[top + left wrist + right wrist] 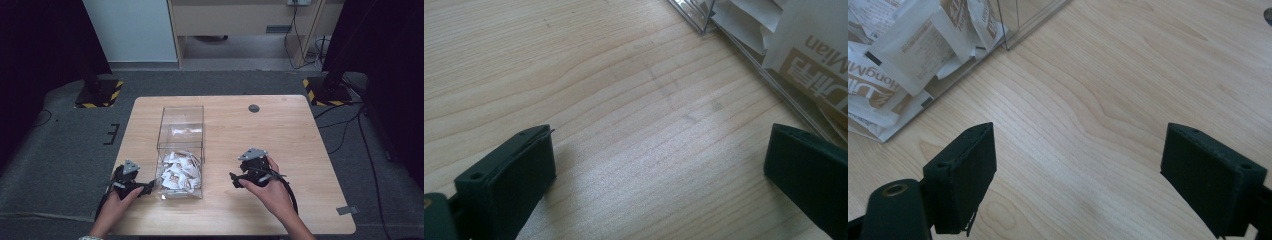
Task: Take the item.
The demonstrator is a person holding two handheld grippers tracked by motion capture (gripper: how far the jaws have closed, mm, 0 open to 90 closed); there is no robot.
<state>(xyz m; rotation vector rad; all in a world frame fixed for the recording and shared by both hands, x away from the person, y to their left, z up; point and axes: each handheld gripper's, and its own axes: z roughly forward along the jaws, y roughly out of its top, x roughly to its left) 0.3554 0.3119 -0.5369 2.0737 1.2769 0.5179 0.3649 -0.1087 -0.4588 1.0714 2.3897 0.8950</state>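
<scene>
I have my left gripper (148, 188) low at the near left of the wooden table (280, 130), held in the left hand (114, 206). Its jaws stand spread wide with bare wood between them and nothing gripped; in the left gripper view the right jaw sits just beside the wall of the clear box (744, 50). My right gripper (234, 179) is at the near middle of the table, held in the right hand (270, 192) and pointing toward the box. Its jaws are also spread apart and empty, over bare wood in the right gripper view.

Between the two grippers stands the clear box (181, 125), a tall transparent container set lengthwise, its near end level with the grippers. The white sachets (179, 172) with brown print are heaped in its near end; the far part of the box holds none that I can make out. In the right gripper view the sachets (908, 55) press against the box wall.

Farther off, a small dark round disc (254, 108) sits in the table top near the far edge. Beyond the table lies grey carpet (65, 145).
</scene>
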